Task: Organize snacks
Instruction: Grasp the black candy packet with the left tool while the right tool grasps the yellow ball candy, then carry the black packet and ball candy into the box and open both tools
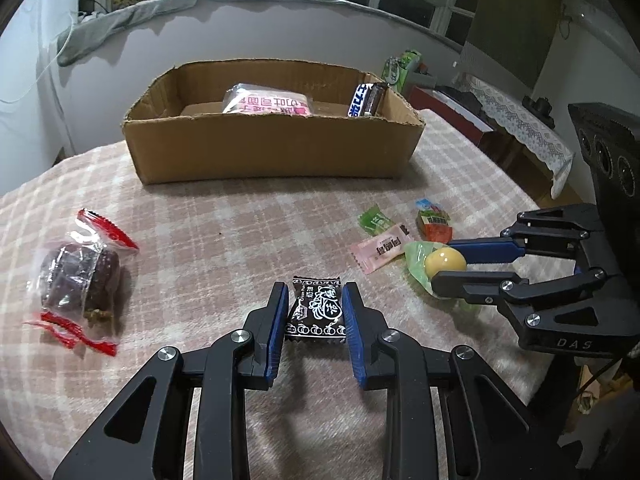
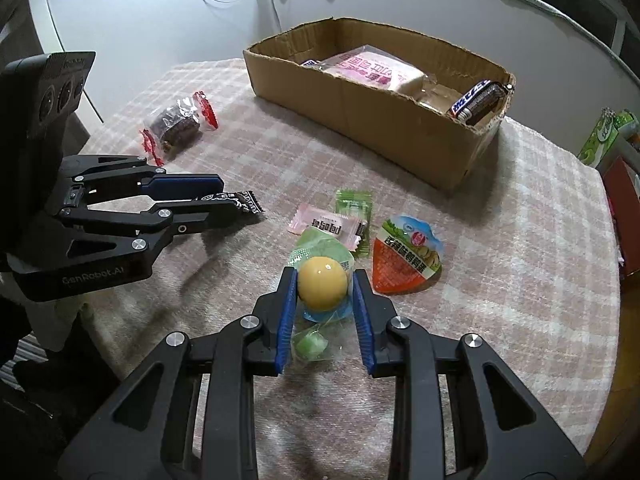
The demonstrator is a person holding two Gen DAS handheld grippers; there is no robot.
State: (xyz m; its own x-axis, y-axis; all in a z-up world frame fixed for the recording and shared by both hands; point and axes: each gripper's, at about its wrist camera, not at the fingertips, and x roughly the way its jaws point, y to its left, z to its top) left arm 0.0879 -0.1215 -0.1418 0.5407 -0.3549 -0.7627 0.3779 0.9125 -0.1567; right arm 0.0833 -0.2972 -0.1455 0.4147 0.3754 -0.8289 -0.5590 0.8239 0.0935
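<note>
My left gripper point(image 1: 315, 300) is shut on a black candy packet point(image 1: 317, 312) that lies on the checked tablecloth; its blue pads press on both long edges. From the right wrist view the left gripper point(image 2: 228, 196) holds the black packet point(image 2: 250, 205) low over the cloth. My right gripper point(image 2: 323, 280) is shut on a yellow ball snack point(image 2: 322, 284) in a clear green wrapper, with one pad on each side. The same ball point(image 1: 445, 260) shows in the right gripper point(image 1: 439, 269) at the right of the left wrist view. Behind stands an open cardboard box point(image 1: 272, 148) point(image 2: 380, 128).
The box holds a pink packet point(image 1: 268, 100) and a chocolate bar point(image 1: 366, 100). On the cloth lie a dark cake in a red-ended wrapper point(image 1: 80, 280), a pink sachet point(image 1: 380, 250), a green sachet point(image 1: 374, 220) and an orange triangular pack point(image 2: 408, 264). The table drops off at the right.
</note>
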